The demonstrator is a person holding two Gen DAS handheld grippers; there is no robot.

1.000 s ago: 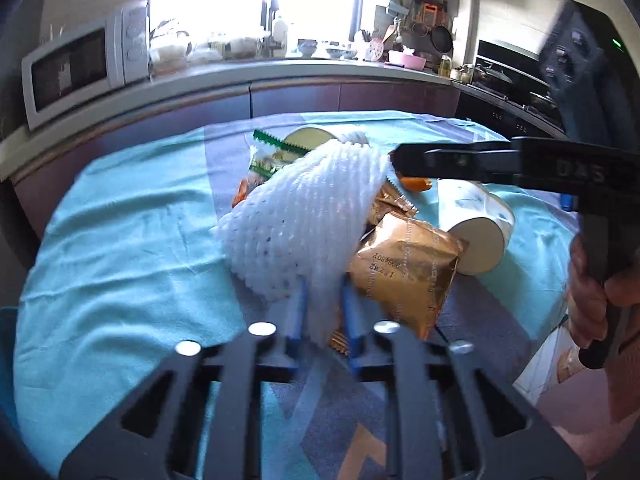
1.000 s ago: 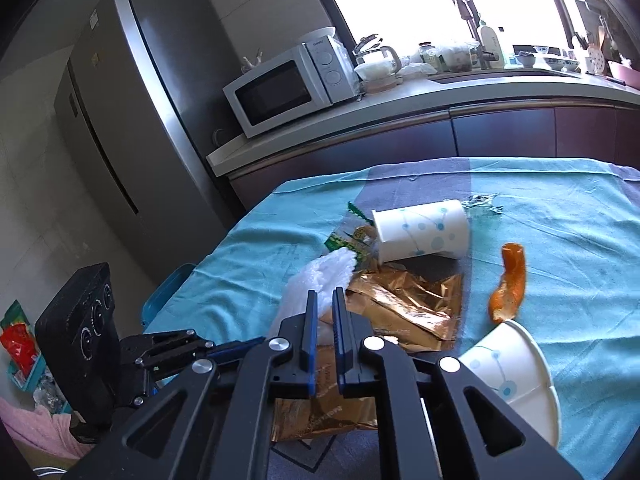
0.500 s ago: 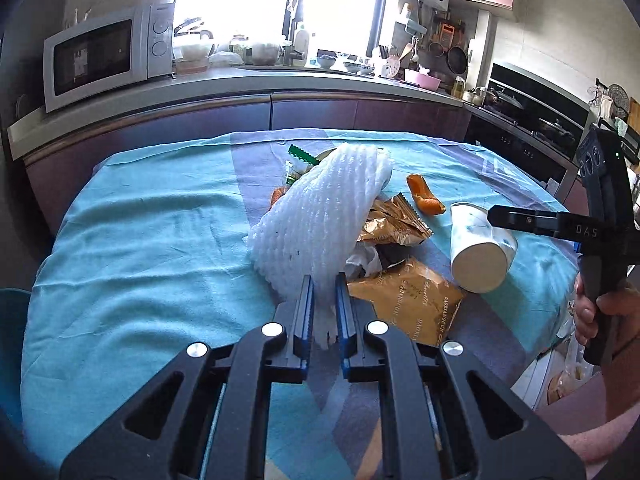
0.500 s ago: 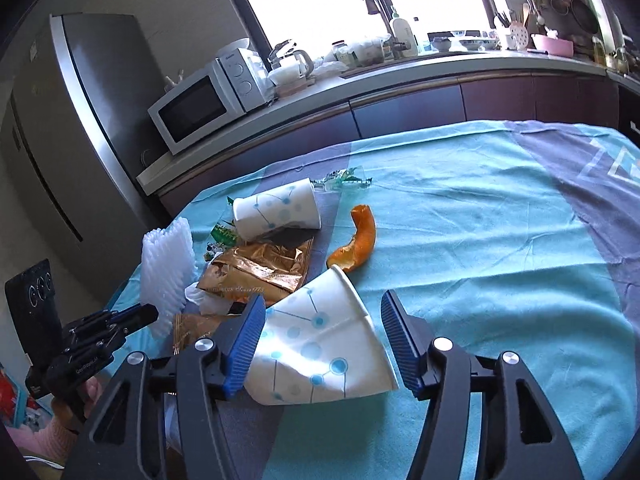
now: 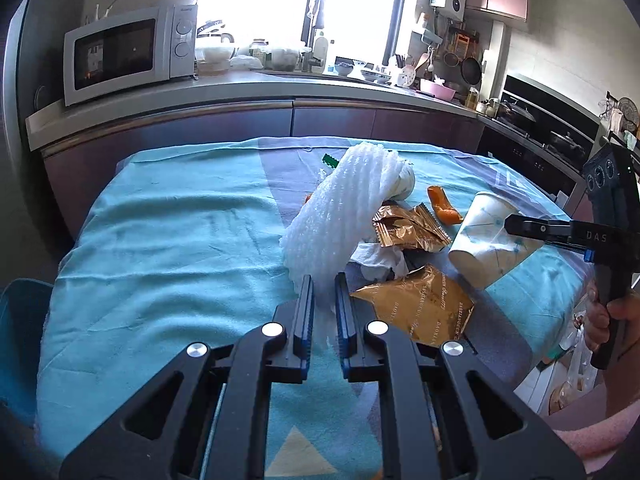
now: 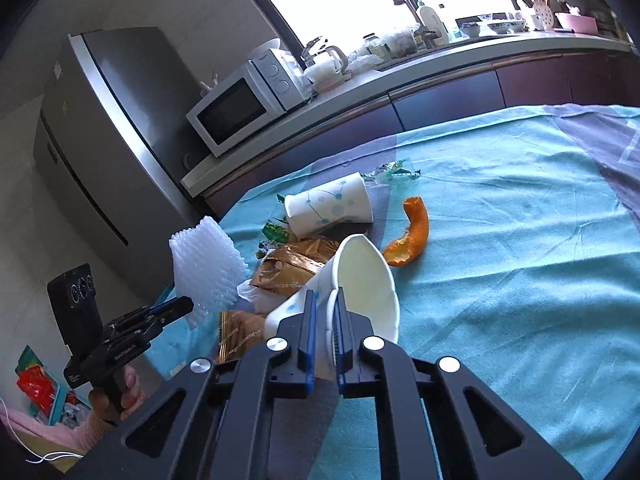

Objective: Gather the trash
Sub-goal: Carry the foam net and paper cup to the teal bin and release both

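Trash lies heaped mid-desk (image 5: 168,240) on the teal cloth: gold wrappers (image 5: 416,304), an orange peel (image 6: 412,236), a second cup (image 6: 332,208). The pick-up step looks done on both sides: the left hand-held gripper (image 5: 324,292) is clamped on the white foam net (image 5: 344,208), the right hand-held gripper (image 6: 324,308) pinches the rim of a tipped paper cup (image 6: 360,280). Next, probably, both loads get carried off to a bin, which is not in view.

Trash heap (image 5: 404,240) crowding the surface's (image 5: 180,240) middle, bare cloth left of it, orange peel (image 6: 410,236) beside open cloth
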